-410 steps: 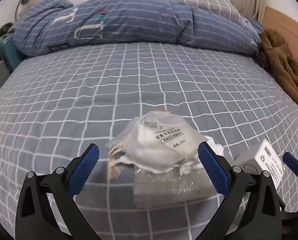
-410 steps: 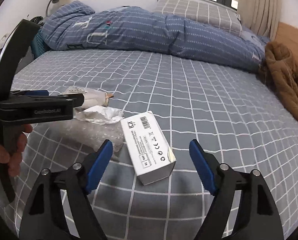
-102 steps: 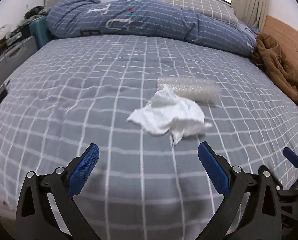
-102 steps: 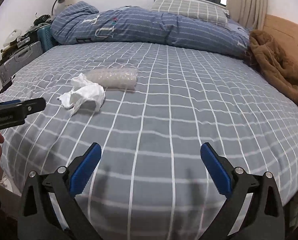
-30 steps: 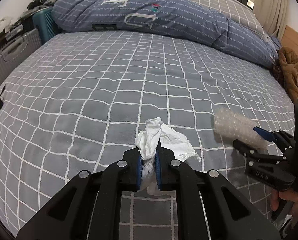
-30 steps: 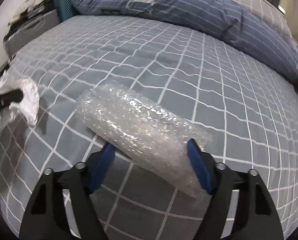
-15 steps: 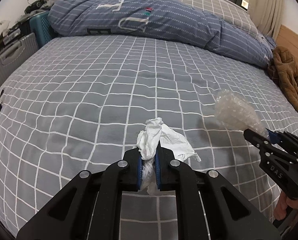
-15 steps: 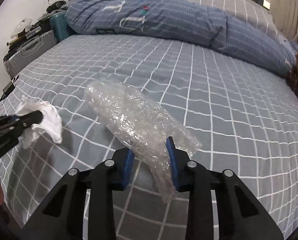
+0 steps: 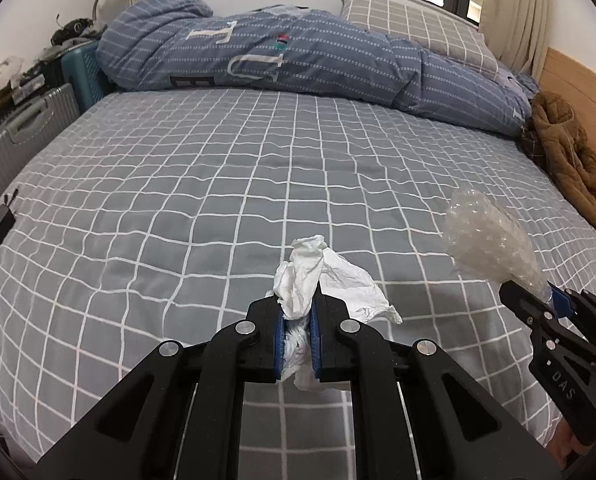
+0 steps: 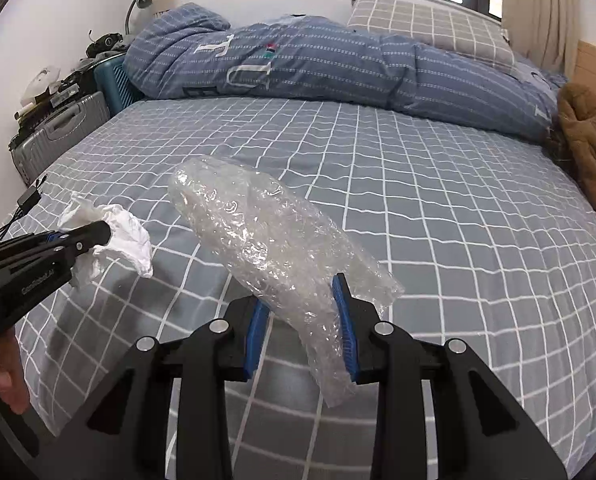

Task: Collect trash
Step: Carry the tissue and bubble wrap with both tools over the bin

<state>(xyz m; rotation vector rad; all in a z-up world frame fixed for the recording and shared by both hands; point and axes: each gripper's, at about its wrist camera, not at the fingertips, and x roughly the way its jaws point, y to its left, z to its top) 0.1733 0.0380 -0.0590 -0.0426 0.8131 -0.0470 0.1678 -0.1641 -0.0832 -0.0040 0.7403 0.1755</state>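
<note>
Left claw (image 9: 297, 334): closed on a crumpled white tissue (image 9: 322, 276), lower centre of its own view; the tissue bunches up above the blue pads and trails below them, clear of the bed (image 9: 218, 184). Right claw (image 10: 303, 330): clamped on a bubble-wrap roll (image 10: 266, 240), lower centre of its view; the pads pinch the roll near its lower end, so most of it juts up and to the left, tilted, above the sheet. The figures show this claw went from about half open to shut within the last second; the roll sits squeezed between the pads. Seen from the left view, the roll stands at the right edge above the other claw; seen from the right view, the tissue hangs at the left edge, a hand (image 10: 2, 380) below it. Both pieces appear lifted off the bed, likely for carrying to a bin, none in view. Grey checked sheet: no other trash visible on it. Surroundings: blue duvet (image 9: 298, 60) along the top, brown coat (image 9: 570, 156) at right, suitcases (image 10: 58, 132) at upper left. Soft, light items; a pinch grip suits both.
</note>
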